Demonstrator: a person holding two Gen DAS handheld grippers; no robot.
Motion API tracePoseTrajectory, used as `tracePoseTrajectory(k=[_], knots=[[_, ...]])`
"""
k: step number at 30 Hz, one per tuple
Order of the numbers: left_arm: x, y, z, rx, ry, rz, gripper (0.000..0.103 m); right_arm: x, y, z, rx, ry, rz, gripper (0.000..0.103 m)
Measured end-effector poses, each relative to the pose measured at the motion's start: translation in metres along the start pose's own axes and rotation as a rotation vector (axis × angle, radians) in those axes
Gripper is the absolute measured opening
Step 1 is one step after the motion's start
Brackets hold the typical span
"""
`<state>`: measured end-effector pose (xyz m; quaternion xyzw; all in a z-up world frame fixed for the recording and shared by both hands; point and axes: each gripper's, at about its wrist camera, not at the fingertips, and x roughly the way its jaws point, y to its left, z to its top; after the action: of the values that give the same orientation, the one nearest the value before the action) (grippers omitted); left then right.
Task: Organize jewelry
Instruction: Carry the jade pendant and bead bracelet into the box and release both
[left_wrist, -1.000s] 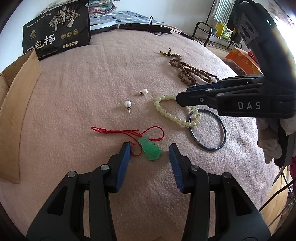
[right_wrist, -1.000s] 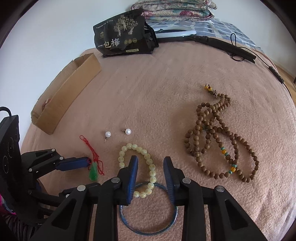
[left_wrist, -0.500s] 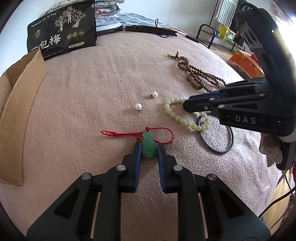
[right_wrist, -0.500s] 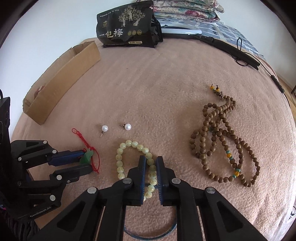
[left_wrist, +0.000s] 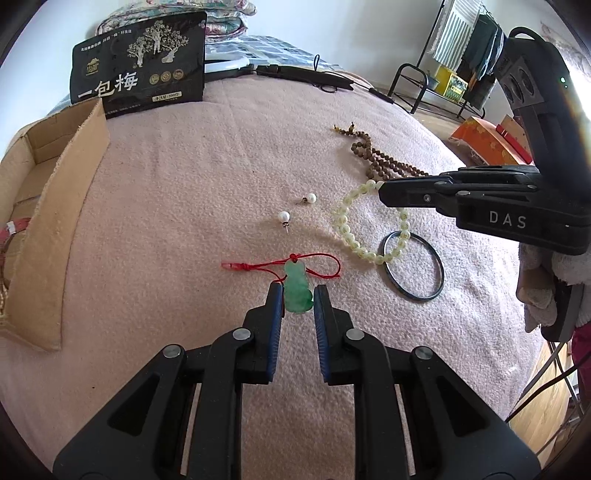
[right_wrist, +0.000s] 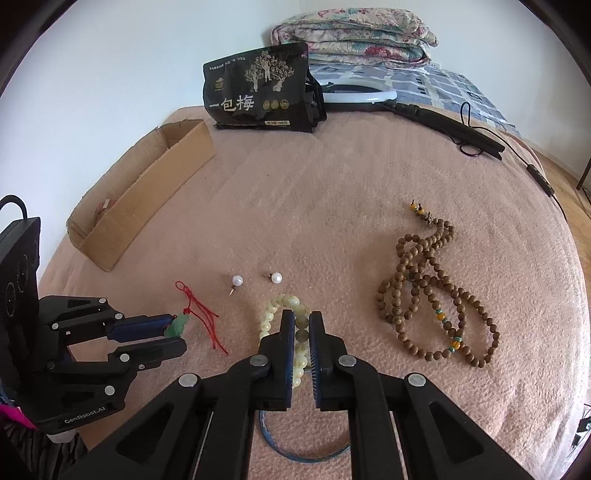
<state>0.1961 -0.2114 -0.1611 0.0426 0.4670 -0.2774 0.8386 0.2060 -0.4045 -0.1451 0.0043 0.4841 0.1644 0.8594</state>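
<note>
My left gripper (left_wrist: 297, 291) is shut on a green jade pendant (left_wrist: 296, 286) with a red cord (left_wrist: 317, 264), held just above the pink blanket; both show in the right wrist view (right_wrist: 178, 325). My right gripper (right_wrist: 301, 319) is shut on a pale bead bracelet (right_wrist: 271, 314), which also shows in the left wrist view (left_wrist: 345, 229), partly lifted. A dark bangle (left_wrist: 413, 271) lies under the bracelet's near end. Two pearl earrings (left_wrist: 283, 217) (left_wrist: 310, 198) and a brown bead necklace (right_wrist: 424, 291) lie on the blanket.
An open cardboard box (right_wrist: 147, 192) lies at the left edge. A black snack bag (right_wrist: 258, 88) stands at the back. A ring light with black handle and cable (right_wrist: 443, 122) lies at the back right, near folded quilts (right_wrist: 354, 33).
My left gripper closed on the jade pendant and lifted it slightly. My right gripper closed on the pale bracelet and raised part of it off the blanket.
</note>
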Motion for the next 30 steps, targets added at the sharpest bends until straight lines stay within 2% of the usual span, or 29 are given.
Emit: tracePoseTrajectory(k=[18, 30], knots=[[-0.069, 0.014, 0.014, -0.001, -0.130, 0.015, 0.016, -0.062, 0.017, 0.018, -0.020, -0.128, -0.017, 0.005], [-0.122, 0.053, 0.040, -0.032, -0.236, 0.046, 0.016, -0.077, 0.037, 0.044, -0.051, -0.187, -0.004, 0.005]])
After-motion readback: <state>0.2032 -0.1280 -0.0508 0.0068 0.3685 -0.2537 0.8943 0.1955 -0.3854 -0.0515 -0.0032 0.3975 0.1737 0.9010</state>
